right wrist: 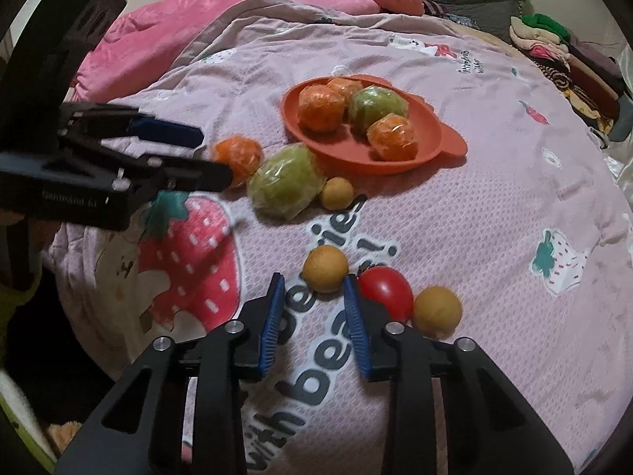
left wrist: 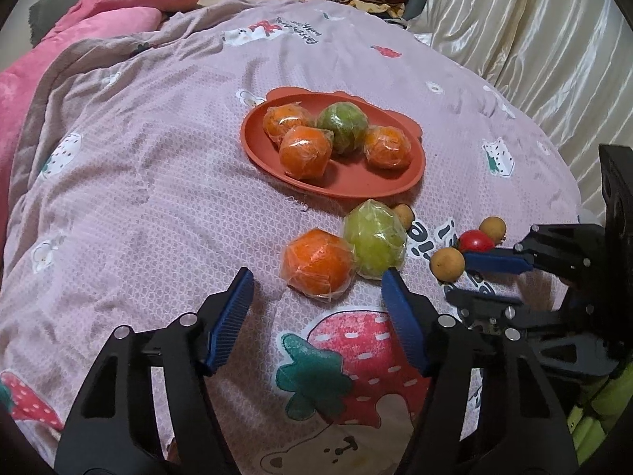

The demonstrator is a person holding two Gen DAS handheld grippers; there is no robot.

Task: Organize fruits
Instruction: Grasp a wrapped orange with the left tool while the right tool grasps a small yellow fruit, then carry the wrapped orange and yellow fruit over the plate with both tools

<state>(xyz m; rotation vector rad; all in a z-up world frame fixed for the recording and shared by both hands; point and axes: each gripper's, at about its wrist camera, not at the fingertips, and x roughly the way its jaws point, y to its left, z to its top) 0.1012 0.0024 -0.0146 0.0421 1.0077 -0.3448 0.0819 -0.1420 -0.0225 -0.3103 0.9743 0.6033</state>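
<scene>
Wrapped in clear film, three oranges and a green fruit sat on the terracotta plate upon a pink strawberry-print quilt; left gripper half-spread and empty, right gripper narrowed, pinching nothing.

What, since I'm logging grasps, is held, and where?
Left gripper: nothing, open short of the wrapped orange. Right gripper: a small brown fruit sits at its fingertips; a pinch cannot be told.

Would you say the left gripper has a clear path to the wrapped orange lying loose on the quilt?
Probably yes: the wrapped orange lies just ahead of the left gripper, nothing between them. The wrapped green fruit touches its right side, so that could get nudged.
</scene>
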